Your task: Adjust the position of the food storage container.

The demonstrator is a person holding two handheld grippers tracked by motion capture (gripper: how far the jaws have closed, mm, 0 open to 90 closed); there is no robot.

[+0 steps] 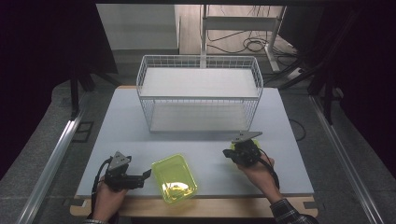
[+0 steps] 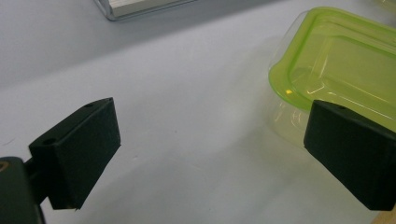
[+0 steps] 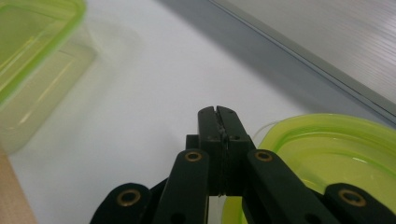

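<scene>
A white wire basket rack (image 1: 199, 93) with two shelves stands at the far middle of the grey table (image 1: 130, 130), well apart from both hands. Its lower edge shows as a pale metal strip at the top of the left gripper view and as a ribbed shelf at the upper right of the right gripper view. Nothing lies between the grippers and the containers; the tabletop around them is bare, and a wooden board edge (image 1: 224, 207) runs along the near side.

A yellow-green clear plastic container (image 1: 174, 178) sits near the front edge of the table, between the two hands and nearer the left one. The left gripper (image 1: 140, 178) rests just to its left, pointing toward it, with its jaws standing wide apart and nothing between the pads. In the left gripper view the container (image 2: 336, 60) lies ahead on the right, its rim just beyond the right-hand jaw; whether that jaw touches it cannot be told.

The right gripper (image 1: 229, 153) is farther right and slightly farther back, its jaws pressed together with nothing visibly gripped. In the right gripper view a second yellow-green container (image 3: 336, 154) lies directly under and to the right of the closed jaws, and the first container (image 3: 32, 60) shows at the upper left
</scene>
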